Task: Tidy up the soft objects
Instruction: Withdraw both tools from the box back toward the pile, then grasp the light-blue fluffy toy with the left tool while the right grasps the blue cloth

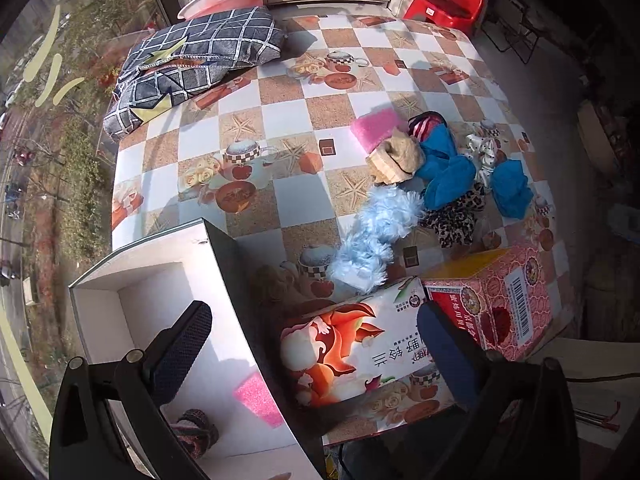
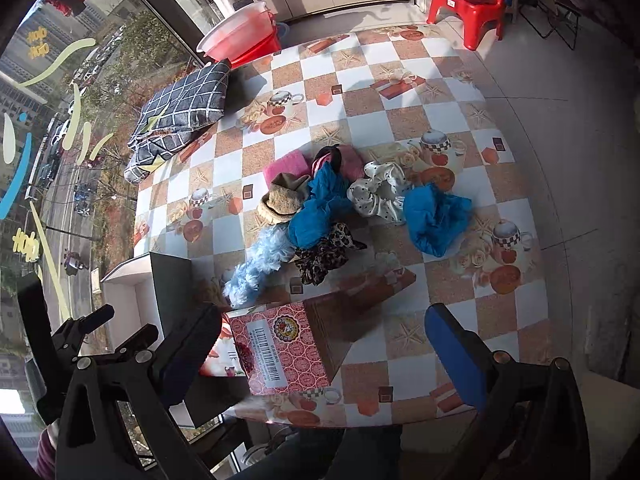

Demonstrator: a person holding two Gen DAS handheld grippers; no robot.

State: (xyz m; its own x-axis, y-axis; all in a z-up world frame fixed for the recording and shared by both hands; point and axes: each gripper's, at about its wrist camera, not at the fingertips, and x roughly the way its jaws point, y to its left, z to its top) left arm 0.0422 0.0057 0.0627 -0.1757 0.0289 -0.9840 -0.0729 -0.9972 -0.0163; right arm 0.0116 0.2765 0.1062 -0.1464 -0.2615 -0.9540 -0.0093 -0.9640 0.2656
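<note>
Hovering over the near edge of the checkered table, both tools are empty. Left gripper: fingers spread wide, one above the white box, the other over the fox-print carton. Right gripper: fingers spread wide, straddling the red patterned carton, pinching nothing.

Task things: a heap of soft items sits mid-table, beyond the cartons. Members: light blue fuzzy piece, leopard scrunchie, blue cloth, second blue cloth slightly apart on the right, polka-dot scrunchie, tan fuzzy piece, pink sponge at the far side. The white box already holds a pink sponge and a knitted piece.

Risks (judgement):
- Items overlap and touch; closing on one is likely to drag a neighbour, most plausibly the blue cloth with the leopard scrunchie beneath it.
- Cartons stand between grippers and heap; a low reach could knock them.
- Fluffy fibres may slip out of a shallow pinch.
- Second blue cloth lies toward the right table edge; a push could send it off.

Orientation: the light blue fuzzy piece is the only clearly elongated item. Its long axis runs diagonally, near end pointing toward the cartons and white box, far end tucked against the heap. Near end looks easiest to take.
</note>
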